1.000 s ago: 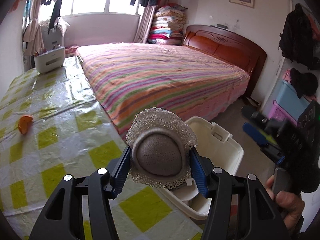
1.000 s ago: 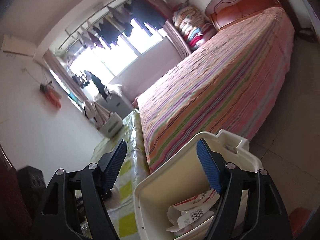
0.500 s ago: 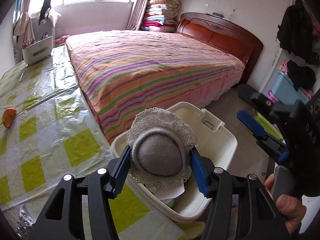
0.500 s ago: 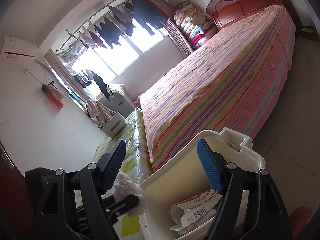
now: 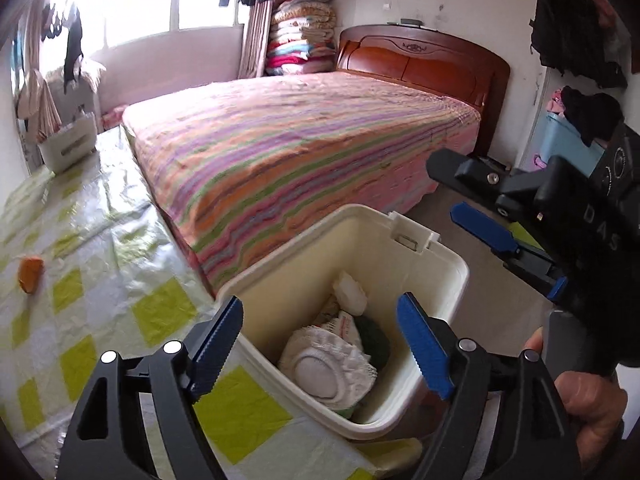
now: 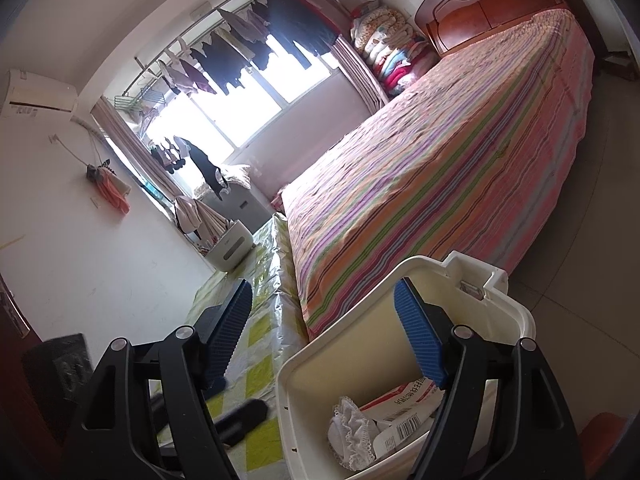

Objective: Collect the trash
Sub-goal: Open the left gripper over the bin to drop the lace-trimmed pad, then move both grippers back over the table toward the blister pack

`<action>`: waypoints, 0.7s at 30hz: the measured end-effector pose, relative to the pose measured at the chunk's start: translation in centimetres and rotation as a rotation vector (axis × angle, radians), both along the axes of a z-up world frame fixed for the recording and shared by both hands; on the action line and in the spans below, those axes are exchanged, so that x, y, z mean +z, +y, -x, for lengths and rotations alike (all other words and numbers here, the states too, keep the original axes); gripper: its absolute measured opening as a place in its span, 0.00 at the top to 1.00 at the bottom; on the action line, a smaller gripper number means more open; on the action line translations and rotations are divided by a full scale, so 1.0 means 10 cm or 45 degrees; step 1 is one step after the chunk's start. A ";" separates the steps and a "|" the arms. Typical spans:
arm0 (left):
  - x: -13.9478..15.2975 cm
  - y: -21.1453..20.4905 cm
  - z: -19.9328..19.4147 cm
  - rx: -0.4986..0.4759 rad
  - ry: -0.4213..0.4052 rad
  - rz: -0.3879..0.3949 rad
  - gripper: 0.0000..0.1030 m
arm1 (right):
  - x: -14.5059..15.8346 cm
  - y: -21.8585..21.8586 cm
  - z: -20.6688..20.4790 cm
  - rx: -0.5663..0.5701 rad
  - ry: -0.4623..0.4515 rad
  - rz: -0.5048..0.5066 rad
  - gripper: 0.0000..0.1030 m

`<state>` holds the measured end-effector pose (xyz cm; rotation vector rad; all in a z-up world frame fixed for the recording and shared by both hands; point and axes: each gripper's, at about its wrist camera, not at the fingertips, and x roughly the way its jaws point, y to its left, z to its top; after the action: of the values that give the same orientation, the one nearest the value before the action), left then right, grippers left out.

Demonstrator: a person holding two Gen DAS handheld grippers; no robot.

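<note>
A cream plastic trash bin stands beside the table edge, also in the right wrist view. A round lace-edged pad lies inside it on paper wrappers; it also shows in the right wrist view. My left gripper is open and empty, just above the bin's near rim. My right gripper is open and empty over the bin; it also shows in the left wrist view at the right. An orange peel lies on the table at the left.
The table has a yellow-checked plastic cover. A striped bed runs along its far side. A white box stands at the table's far end. Blue and pink storage bins sit by the right wall.
My left gripper opened and let go of the lace-edged pad, which dropped into the bin. The right gripper stayed open over the bin.
</note>
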<state>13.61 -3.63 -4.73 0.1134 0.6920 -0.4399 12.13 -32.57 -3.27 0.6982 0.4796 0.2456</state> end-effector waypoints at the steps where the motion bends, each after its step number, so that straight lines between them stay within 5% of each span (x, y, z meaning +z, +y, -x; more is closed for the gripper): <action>1: 0.02 0.01 0.02 0.006 -0.022 -0.013 0.25 | 0.00 0.00 0.00 0.003 0.002 0.003 0.29; 7: 0.10 0.20 0.17 0.062 -0.138 -0.114 0.25 | -0.03 0.10 -0.03 0.037 0.021 0.013 0.29; 15: 0.05 0.72 0.30 0.059 -0.063 -0.155 0.25 | -0.05 0.29 -0.10 0.102 0.053 0.027 0.28; 21: -0.03 1.19 0.55 -0.008 -0.032 -0.274 0.25 | -0.12 0.48 -0.17 0.156 0.088 0.024 0.28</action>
<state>8.08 8.23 -5.08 0.3239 0.7133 -0.3681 13.85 -27.77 -4.43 0.6612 0.5912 0.3326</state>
